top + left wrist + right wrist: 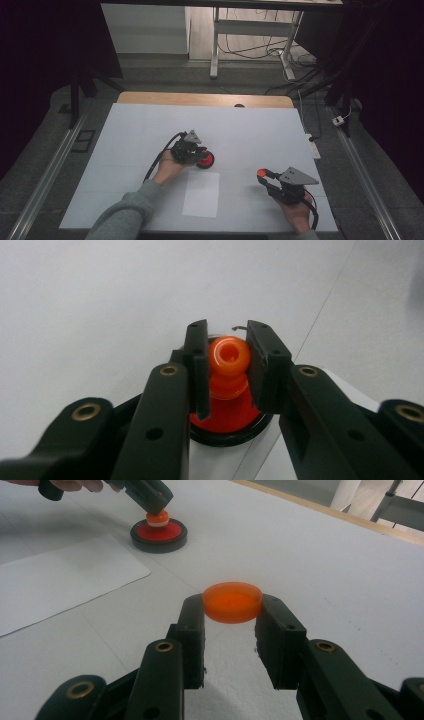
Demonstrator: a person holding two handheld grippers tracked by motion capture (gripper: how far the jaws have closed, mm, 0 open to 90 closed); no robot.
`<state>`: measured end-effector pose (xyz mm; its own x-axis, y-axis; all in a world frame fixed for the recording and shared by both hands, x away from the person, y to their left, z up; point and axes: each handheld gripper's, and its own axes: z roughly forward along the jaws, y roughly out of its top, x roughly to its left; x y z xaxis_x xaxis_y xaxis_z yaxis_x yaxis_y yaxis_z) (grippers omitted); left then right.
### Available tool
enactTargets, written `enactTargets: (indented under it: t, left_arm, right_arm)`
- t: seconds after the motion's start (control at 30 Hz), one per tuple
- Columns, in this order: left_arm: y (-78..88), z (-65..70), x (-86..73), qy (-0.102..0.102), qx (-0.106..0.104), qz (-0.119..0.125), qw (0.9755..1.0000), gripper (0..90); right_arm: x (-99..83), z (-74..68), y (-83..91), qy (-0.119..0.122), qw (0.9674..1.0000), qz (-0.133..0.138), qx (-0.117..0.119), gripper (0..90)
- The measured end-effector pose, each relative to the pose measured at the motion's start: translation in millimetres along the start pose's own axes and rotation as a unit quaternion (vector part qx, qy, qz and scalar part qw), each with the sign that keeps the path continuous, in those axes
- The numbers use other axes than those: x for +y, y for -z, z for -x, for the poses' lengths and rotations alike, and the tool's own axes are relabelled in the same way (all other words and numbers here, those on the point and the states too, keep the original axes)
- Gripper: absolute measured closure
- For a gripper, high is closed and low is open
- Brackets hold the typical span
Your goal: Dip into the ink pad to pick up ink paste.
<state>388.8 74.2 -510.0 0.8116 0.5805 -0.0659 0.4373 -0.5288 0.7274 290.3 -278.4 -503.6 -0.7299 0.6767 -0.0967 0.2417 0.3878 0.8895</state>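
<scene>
My left gripper (229,365) is shut on the orange knob of a stamp (229,355), which stands upright on a round red ink pad (225,417) in a black case. From above, that gripper (192,150) sits left of the table's centre, with the ink pad (205,160) just beneath it. My right gripper (232,615) is shut on a flat orange round lid (232,601), held level a little above the table at the front right (260,172). Farther off, the right gripper view also shows the stamp (158,517) on the ink pad (159,532).
A white sheet of paper (201,194) lies between the two hands near the front edge. A white cover (150,125) is spread over the table, whose wooden edge (205,99) shows at the back. A power strip (313,145) lies off the right side.
</scene>
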Motion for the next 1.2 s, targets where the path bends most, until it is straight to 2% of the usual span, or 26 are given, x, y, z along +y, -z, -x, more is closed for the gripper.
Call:
enactTargets:
  t: [0.1,0.27,0.47,0.57,0.7,1.03,1.2]
  left_arm:
    - [-2.5,0.8,-0.6,-0.008,0.006,-0.008,0.9999,72.6]
    - [-3.8,0.4,-1.5,-0.005,0.004,-0.009,0.9999,72.6]
    - [-4.1,2.6,-1.5,-0.013,0.01,-0.014,0.9998,72.8]
    - [-4.7,2.6,-2.0,-0.011,0.009,-0.012,0.9998,72.8]
    - [-5.0,5.3,-2.7,-0.018,0.018,-0.011,0.9996,72.9]
    - [-5.3,4.2,-3.6,-0.012,0.014,-0.009,0.9998,72.9]
    - [-5.3,5.7,-2.8,-0.013,0.02,-0.013,0.9996,73.0]
  right_arm:
    - [-0.1,0.4,0.1,0.0,1.0,0.0,-0.001,64.6]
    - [-0.1,0.0,0.1,0.001,1.0,-0.001,-0.001,64.6]
    - [-0.1,-0.4,0.4,-0.001,1.0,-0.001,0.0,64.6]
    - [-0.3,-1.0,0.1,0.0,1.0,-0.001,0.0,64.6]
    - [0.3,-2.1,0.6,-0.001,1.0,-0.002,0.0,64.6]
    - [0.7,-3.1,0.4,0.002,1.0,0.0,0.001,64.6]
    - [0.1,-3.1,0.2,0.0,1.0,-0.003,0.0,64.6]
